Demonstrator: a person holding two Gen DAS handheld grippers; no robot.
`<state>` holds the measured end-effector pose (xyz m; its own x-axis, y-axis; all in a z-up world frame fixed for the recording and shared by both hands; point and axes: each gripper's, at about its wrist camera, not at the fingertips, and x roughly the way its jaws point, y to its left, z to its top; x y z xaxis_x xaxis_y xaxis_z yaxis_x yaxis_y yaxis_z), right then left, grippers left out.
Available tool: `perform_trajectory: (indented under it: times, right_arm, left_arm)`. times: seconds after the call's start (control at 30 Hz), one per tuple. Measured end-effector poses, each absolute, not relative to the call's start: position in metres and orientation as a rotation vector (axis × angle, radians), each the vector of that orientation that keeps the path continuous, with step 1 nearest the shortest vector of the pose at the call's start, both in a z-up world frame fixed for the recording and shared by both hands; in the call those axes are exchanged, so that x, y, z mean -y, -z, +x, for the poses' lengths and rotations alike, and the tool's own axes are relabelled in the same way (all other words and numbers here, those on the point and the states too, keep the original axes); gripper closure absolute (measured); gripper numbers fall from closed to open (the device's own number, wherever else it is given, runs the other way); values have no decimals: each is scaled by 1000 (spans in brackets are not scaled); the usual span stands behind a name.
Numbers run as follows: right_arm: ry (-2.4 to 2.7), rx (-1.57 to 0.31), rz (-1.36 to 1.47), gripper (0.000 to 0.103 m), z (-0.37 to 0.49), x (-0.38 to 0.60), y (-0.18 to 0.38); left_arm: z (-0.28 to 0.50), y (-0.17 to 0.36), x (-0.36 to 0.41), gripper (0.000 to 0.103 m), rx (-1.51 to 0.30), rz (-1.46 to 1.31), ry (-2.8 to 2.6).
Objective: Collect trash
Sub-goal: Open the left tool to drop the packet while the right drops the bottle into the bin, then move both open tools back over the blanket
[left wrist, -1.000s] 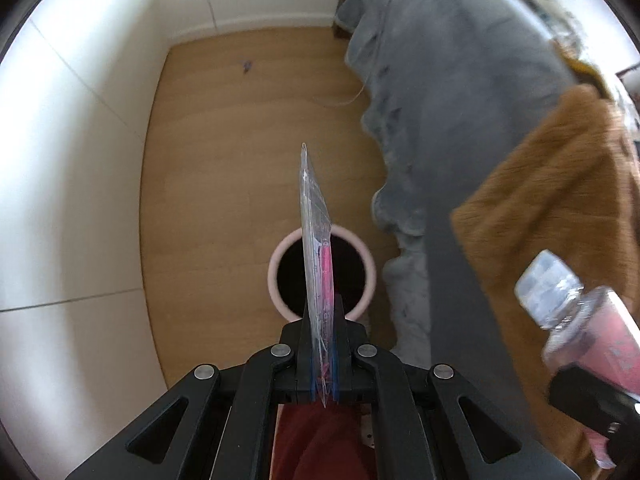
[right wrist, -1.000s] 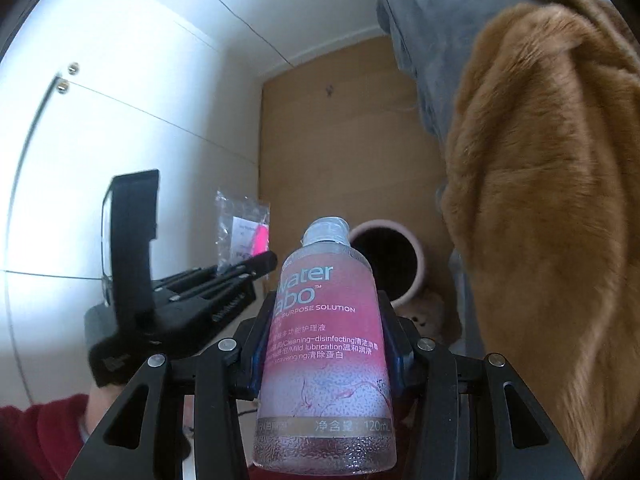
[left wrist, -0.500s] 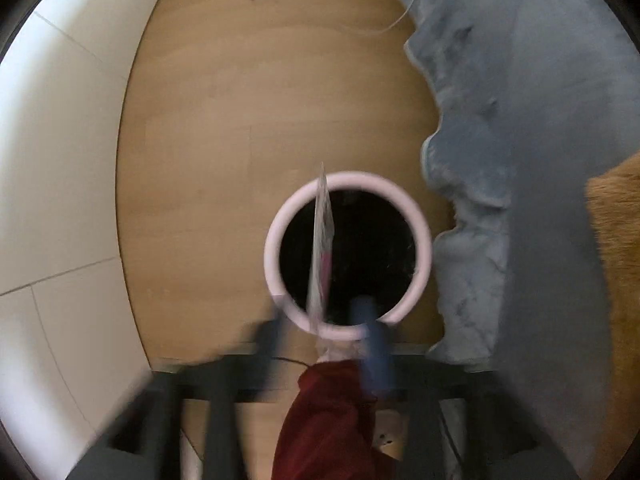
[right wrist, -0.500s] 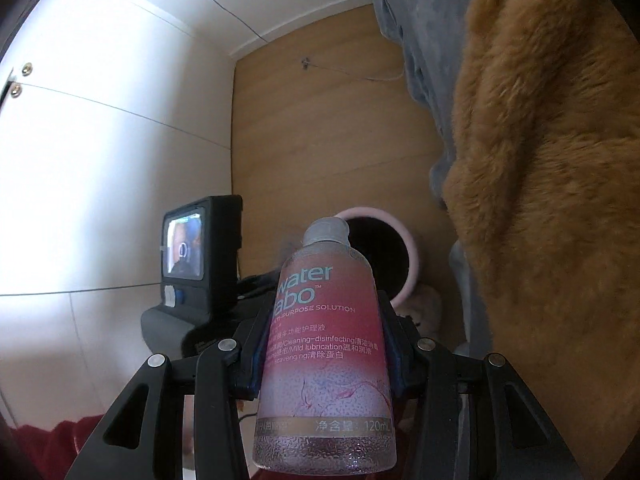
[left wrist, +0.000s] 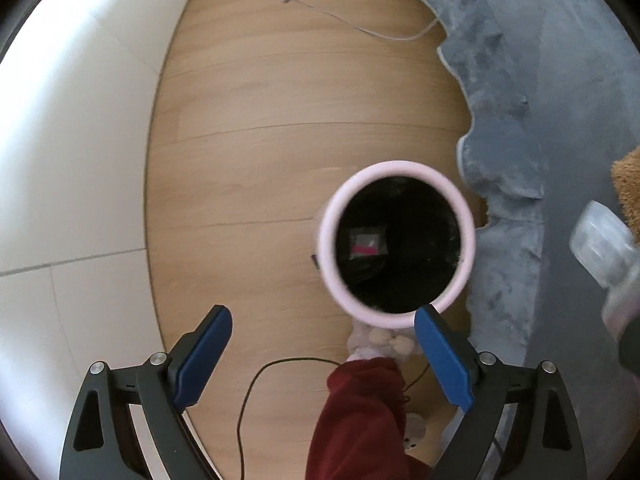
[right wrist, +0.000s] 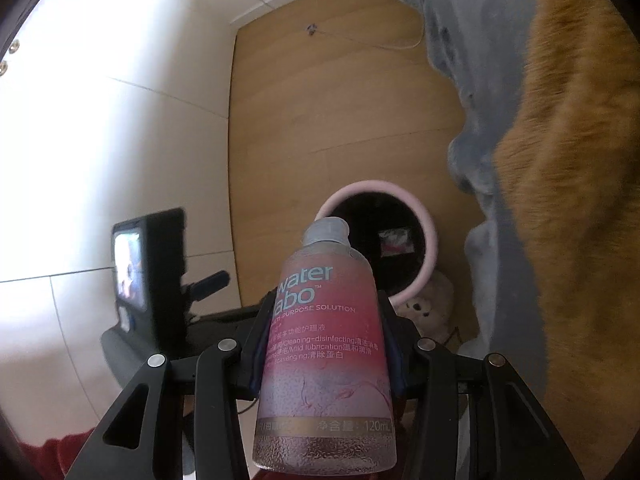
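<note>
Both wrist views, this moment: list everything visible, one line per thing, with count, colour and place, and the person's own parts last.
Bin: one, pink rim, dark inside, on the floor by the blanket edge.
Packet: one, clear with pink, lying inside the bin.
Bottle: one, pink with a clear cap, clamped in the right gripper.
Floor: one, light wood.
Wall: white panels, on the left.
Grey blanket: one, on the right.
Brown blanket: one, furry, lying over the grey one.
Cable: one, thin, on the far floor.
Slippers: pale, fluffy, beside the bin.
Sleeve: dark red.
Left gripper: black with blue pads, wide open, empty.
Right gripper: black, shut on the bottle.
</note>
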<state>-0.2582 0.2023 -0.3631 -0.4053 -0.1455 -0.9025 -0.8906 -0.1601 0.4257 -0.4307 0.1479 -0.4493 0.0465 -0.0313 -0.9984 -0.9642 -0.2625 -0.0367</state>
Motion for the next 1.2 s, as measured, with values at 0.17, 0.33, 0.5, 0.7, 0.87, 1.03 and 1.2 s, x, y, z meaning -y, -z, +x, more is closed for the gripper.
perform_trajectory:
  times: [0.17, 0.33, 0.5, 0.7, 0.87, 1.03, 1.2]
  right_arm:
    - [-1581, -1517, -1251, 34, -273, -222, 388]
    - [-1610, -1474, -1245, 23, -272, -225, 380]
    - [-1618, -1493, -1197, 23, -256, -218, 343]
    - [-1630, -1452, -970, 23, -186, -174, 240]
    - [-1471, -1408, -726, 23, -88, -116, 150]
    - [-1227, -1356, -432, 22, 18, -44, 82]
    - [-932, -1301, -192, 19, 105, 30, 50]
  left_arm:
    - [-450, 444, -128, 10, -1038, -1487, -1387]
    - [-459, 441, -118, 10, -1034, -1511, -1402]
    - [-453, 416, -115, 10, -998, -1491, -1429]
    - [-399, 321, -132, 10, -906, -1292, -1327]
    - [-304, 238, -149, 10, -898, -1090, -1091]
    - [-193, 181, -149, 10, -913, -904, -849]
    - [-78, 141, -136, 10, -973, -731, -579]
